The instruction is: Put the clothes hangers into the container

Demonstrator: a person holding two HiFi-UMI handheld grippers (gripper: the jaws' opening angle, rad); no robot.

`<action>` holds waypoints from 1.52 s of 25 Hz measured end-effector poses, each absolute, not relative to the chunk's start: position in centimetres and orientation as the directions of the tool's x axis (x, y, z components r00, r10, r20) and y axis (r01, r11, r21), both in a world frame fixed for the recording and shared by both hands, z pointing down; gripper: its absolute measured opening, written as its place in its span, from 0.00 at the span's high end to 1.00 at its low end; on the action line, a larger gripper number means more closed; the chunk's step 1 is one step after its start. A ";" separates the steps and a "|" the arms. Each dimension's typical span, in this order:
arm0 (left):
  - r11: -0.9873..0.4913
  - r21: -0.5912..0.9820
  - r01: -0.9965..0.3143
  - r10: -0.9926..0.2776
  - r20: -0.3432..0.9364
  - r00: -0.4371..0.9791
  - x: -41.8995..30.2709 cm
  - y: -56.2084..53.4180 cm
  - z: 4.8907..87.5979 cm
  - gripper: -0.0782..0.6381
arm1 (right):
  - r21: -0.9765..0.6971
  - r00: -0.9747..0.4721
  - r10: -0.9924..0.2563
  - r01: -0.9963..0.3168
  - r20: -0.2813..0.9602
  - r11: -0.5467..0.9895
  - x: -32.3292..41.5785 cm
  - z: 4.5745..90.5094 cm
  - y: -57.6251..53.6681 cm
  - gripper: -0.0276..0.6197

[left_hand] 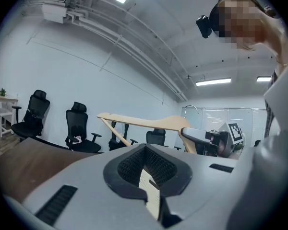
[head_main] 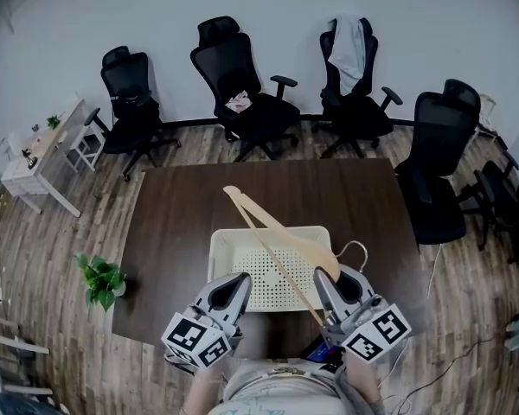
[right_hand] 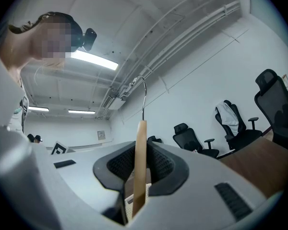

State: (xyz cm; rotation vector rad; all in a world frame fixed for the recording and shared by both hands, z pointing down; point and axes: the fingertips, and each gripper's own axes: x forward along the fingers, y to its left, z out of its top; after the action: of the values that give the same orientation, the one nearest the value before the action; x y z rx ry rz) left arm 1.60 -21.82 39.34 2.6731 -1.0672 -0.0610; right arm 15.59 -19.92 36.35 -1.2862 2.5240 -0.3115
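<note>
A dark brown table is filling the middle of a wood-floored office. Nearest the person, the right gripper is clamping one wooden clothes hanger by its near corner, jaws pressing on the wood. The left gripper is hovering beside it, jaws standing a narrow slit apart and gripping nothing. Just beyond both tools one white perforated container is sitting on the table. The hanger is being held above it, its long axis running from the right gripper away to the far left and its metal hook pointing right; so the container is lying below and slightly left of the right gripper, the nearer tool. Farther off, three black office chairs are lining the white wall, with at least one more at the table's right.
</note>
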 end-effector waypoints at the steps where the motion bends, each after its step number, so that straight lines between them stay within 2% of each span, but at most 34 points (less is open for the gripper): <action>1: -0.698 0.254 -0.669 -0.681 0.055 0.731 1.7 -21.8 39.3 0.88 | -0.318 -0.561 -0.813 -0.750 -0.158 0.579 15.6 36.3 -19.9 0.86; 23: -0.673 0.248 -0.697 -0.707 0.059 0.704 0.6 -21.6 38.7 0.88 | -0.319 -0.592 -0.801 -0.745 -0.086 0.586 15.5 38.4 -20.8 0.86; 38: -0.625 0.277 -0.730 -0.744 0.072 0.664 -1.2 -20.5 40.0 0.88 | -0.348 -0.599 -0.800 -0.756 0.029 0.554 16.5 42.5 -21.1 0.86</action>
State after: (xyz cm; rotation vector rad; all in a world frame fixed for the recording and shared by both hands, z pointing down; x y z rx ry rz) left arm -1.16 -20.50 39.99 2.5992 -1.1796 -0.0717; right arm 16.53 -21.05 42.49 -1.3349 2.6503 -0.4971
